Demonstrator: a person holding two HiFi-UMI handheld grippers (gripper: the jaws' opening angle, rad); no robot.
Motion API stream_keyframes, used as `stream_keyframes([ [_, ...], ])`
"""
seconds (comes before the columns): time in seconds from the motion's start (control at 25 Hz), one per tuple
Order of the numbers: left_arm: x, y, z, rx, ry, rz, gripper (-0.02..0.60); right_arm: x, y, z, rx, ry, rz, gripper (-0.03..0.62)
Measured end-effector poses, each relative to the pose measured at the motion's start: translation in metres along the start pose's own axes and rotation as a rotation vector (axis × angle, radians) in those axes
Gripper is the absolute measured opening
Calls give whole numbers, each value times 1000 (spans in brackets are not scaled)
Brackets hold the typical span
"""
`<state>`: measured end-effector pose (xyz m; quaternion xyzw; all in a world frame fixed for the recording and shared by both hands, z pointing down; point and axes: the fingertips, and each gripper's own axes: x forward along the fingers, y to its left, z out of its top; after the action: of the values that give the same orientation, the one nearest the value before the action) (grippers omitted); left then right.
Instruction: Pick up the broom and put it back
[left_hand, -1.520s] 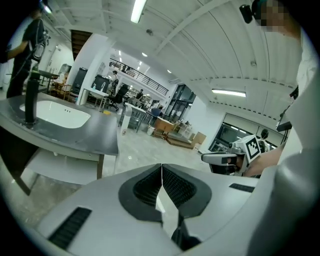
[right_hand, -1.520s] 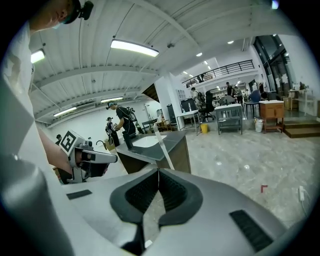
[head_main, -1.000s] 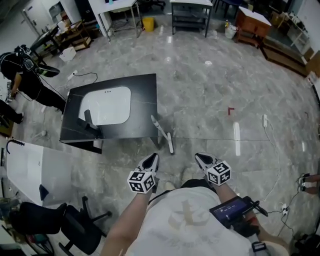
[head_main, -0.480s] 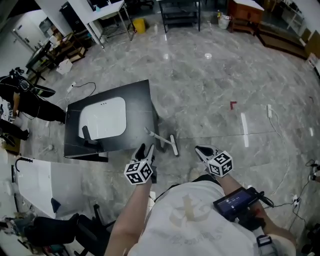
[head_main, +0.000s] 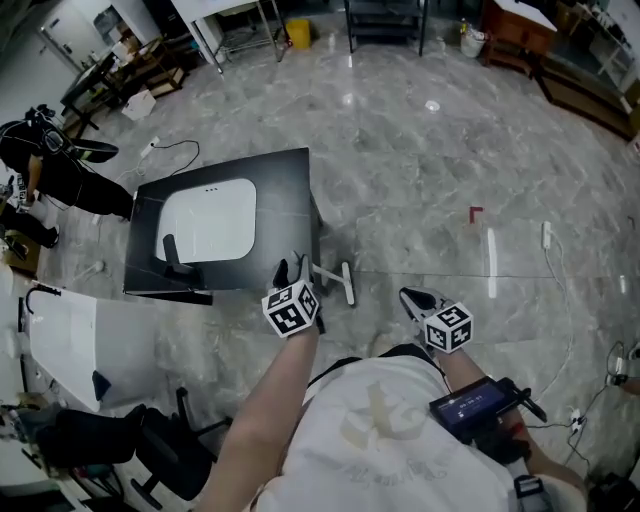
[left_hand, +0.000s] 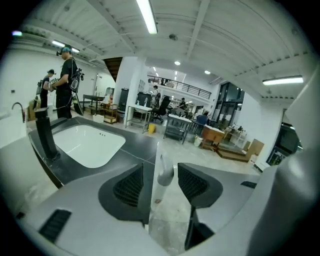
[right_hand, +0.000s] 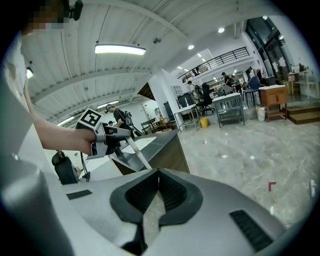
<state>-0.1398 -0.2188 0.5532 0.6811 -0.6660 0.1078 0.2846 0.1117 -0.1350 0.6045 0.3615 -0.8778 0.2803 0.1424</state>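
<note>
The broom (head_main: 333, 274) leans against the front right corner of the black sink counter (head_main: 285, 185), its head (head_main: 347, 284) on the floor. In the head view my left gripper (head_main: 291, 270) is at the top of the handle. In the left gripper view the grey handle end (left_hand: 165, 175) stands between the pads of the left gripper (left_hand: 161, 170). The jaws have just been opening and do not press on it. My right gripper (head_main: 413, 298) hangs shut and empty to the right of the broom. In the right gripper view its jaws (right_hand: 157, 181) meet, and the left gripper (right_hand: 107, 136) shows at the handle (right_hand: 136, 151).
The counter holds a white basin (head_main: 208, 215) and a dark faucet (head_main: 170, 250). A white table (head_main: 60, 340) and an office chair (head_main: 150, 440) stand at the lower left. A person (head_main: 50, 165) stands at the far left. A cable (head_main: 560, 300) lies on the floor at the right.
My left gripper has moved forward to the top of the broom handle and its jaws have opened. The right gripper has shifted slightly. The broom still leans in the same spot.
</note>
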Motion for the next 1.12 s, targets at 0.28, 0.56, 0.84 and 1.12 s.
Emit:
stream_keyframes([
  [0.28, 2, 1, -1, -35, -6, 86, 203, 11, -8, 4, -10, 29, 38, 18],
  [0.56, 3, 4, -1, -42, -34, 118, 146, 18, -13, 8, -34, 48, 78, 18],
  [0.84, 8, 5, -2, -43, -46, 162, 140, 14, -18, 8, -48, 55, 103, 18],
  [1.12, 9, 3, 2, -47, -70, 199, 98, 5, -25, 5, -42, 62, 104, 18],
])
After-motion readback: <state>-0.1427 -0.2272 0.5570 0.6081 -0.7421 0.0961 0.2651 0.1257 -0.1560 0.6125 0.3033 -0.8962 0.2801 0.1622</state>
